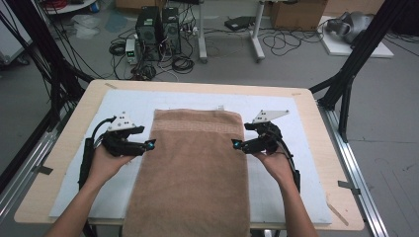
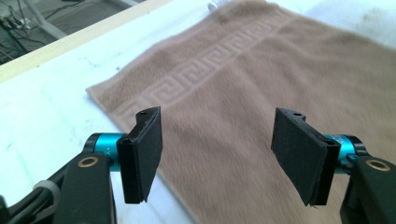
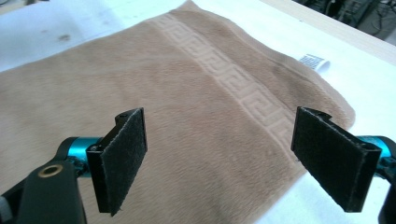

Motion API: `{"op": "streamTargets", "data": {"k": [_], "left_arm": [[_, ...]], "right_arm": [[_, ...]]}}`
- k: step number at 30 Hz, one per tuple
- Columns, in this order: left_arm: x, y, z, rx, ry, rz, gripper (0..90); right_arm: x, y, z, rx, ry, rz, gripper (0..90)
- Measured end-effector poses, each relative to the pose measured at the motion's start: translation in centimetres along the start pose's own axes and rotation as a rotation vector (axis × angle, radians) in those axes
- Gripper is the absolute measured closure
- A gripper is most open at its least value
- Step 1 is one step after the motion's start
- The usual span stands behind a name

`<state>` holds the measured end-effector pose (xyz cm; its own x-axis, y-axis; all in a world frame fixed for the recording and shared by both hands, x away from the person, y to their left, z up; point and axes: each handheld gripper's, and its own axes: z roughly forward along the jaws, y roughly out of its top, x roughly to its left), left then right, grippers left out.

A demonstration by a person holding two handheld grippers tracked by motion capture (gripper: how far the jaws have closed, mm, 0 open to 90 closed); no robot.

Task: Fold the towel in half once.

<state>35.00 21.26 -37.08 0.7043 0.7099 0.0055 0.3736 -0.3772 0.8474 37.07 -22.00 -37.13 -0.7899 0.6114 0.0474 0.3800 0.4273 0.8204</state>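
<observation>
Between the two grippers lies the towel [image 1: 192,173] — brown terry cloth, soft and matt, with a woven key-pattern band [image 2: 205,60]. Under it a white sheet [image 1: 123,106] — smooth, faintly smudged. The table [image 1: 74,123] edge beyond looks like pale wood. The pads [image 3: 122,156] are rough black felt.

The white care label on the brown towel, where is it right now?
The white care label sticks out from the brown towel's far edge near its right corner, lying on the white mat.
</observation>
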Motion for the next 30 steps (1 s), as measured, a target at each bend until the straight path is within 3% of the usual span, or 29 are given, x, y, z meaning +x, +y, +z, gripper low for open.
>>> {"op": "streamTargets", "data": {"k": [2, 6, 11, 14, 16, 22, 24, 26, 30], "left_arm": [[0.8, 0.2, 1.0, 0.003, 0.003, -0.026, 35.4], [1.9, 0.2, 3.0, 0.018, 0.019, -0.040, 35.6], [2.3, -0.4, 5.1, 0.037, 0.081, 0.022, 39.1], [3.1, -1.3, 6.6, 0.061, 0.050, -0.066, 38.7], [3.3, -1.7, 7.3, 0.091, 0.063, -0.069, 40.3], [4.0, -2.8, 8.7, 0.166, 0.092, -0.081, 49.6], [4.0, -3.1, 8.8, 0.169, 0.093, -0.079, 51.5], [3.8, -3.0, 8.9, 0.170, 0.106, -0.073, 55.5], [3.6, -2.8, 8.8, 0.184, 0.106, -0.082, 72.6]], "right_arm": [[-0.5, -0.2, 0.7, 0.011, -0.014, 0.015, 17.4], [-1.7, -0.8, 2.2, 0.037, -0.035, 0.040, 19.2], [-2.9, -1.6, 3.7, 0.066, -0.064, 0.071, 23.0], [-3.6, -2.3, 4.6, 0.101, -0.074, 0.094, 28.8], [-3.9, -2.7, 5.0, 0.125, -0.094, 0.099, 32.9], [-4.7, -3.4, 5.8, 0.175, -0.133, 0.103, 44.0], [-4.8, -3.7, 6.3, 0.201, -0.131, 0.105, 49.0], [-4.7, -3.9, 6.4, 0.192, -0.142, 0.109, 52.4], [-4.5, -3.7, 6.3, 0.198, -0.106, 0.121, 71.0]]}}
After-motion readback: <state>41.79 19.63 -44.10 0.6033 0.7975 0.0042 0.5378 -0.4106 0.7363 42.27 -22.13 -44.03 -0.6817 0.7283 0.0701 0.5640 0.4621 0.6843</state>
